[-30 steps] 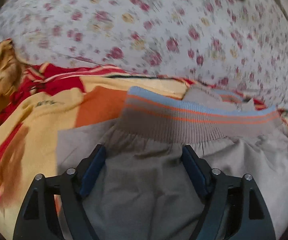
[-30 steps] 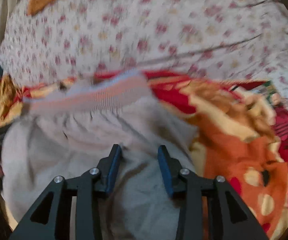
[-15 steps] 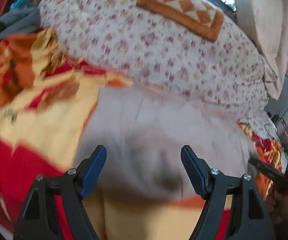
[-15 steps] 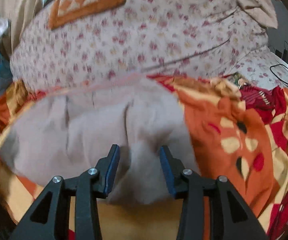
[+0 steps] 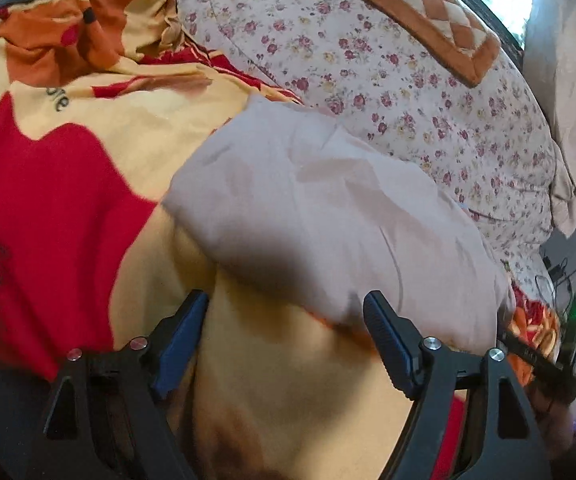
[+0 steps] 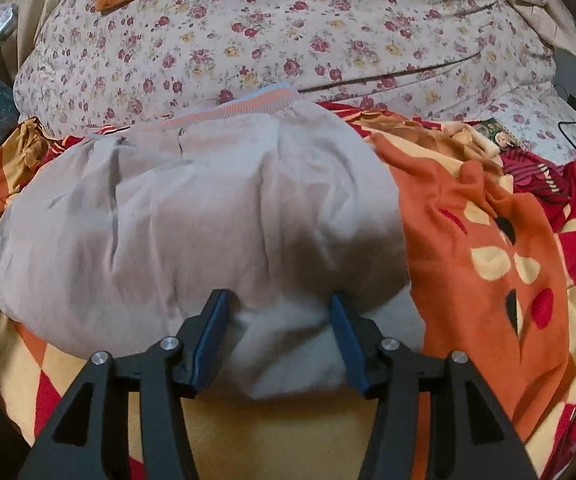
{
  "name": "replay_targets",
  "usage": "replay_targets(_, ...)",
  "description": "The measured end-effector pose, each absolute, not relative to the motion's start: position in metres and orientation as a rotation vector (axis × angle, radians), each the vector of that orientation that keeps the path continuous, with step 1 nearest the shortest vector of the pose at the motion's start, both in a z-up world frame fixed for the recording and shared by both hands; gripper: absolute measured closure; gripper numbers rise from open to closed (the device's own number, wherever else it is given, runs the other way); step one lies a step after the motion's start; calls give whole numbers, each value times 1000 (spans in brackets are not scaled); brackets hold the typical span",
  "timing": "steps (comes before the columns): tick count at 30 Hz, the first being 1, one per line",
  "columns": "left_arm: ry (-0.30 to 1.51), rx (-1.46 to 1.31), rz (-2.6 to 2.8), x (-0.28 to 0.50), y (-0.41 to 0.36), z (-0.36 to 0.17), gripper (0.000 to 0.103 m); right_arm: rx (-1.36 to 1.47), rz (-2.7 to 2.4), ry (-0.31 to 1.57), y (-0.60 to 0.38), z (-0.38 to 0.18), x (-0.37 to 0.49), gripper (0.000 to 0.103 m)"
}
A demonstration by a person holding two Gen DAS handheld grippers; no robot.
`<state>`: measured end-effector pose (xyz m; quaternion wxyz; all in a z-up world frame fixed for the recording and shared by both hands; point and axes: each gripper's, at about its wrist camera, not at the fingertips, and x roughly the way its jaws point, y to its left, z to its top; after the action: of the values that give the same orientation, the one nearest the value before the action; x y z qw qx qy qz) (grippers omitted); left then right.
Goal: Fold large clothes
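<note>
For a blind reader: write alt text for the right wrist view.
A folded grey garment lies on an orange, red and yellow blanket, its near edge between the opening blue pads of the right tool. A floral quilt is heaped behind.

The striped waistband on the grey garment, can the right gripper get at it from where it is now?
Probably yes. The right gripper, jaws opening, sits at the near edge of the grey garment; the striped waistband lies at the far edge against the floral quilt. Nothing lies between them but the garment itself.
</note>
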<state>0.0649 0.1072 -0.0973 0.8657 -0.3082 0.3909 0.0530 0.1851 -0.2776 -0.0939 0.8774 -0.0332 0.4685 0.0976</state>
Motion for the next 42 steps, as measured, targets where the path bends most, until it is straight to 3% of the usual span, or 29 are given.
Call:
replay_targets(5, 793, -682, 109, 115, 130, -96, 27, -83, 206, 974, -277, -94, 187, 46)
replay_targets(7, 782, -694, 95, 133, 139, -92, 38, -80, 208, 974, -278, -94, 187, 46)
replay_targets(9, 788, -702, 82, 142, 144, -88, 73, -77, 209, 975, -278, -94, 187, 46)
replay_targets(12, 783, -656, 55, 140, 141, -79, 93, -74, 205, 987, -277, -92, 189, 46)
replay_targets(15, 783, -652, 54, 140, 146, -83, 93, -54, 204, 994, -277, -89, 192, 46)
replay_targets(20, 849, -740, 60, 168, 160, -105, 82, -24, 225, 999, -279, -75, 189, 46)
replay_targets(22, 846, -756, 39, 174, 162, -104, 82, -23, 236, 974, -282, -66, 184, 46)
replay_targets(24, 833, -711, 45, 172, 158, -93, 98, -15, 241, 930, -291, -53, 175, 46)
replay_targets(28, 726, -654, 52, 156, 142, -52, 102, 32, 198, 860, -329, -32, 159, 46)
replay_targets(35, 600, -455, -95, 178, 42, 38, 102, 200, 44, 872, -418, -17, 143, 46)
replay_targets(42, 694, -369, -258, 228, -94, 27, 102, 261, 56, 884, -444, -21, 140, 46)
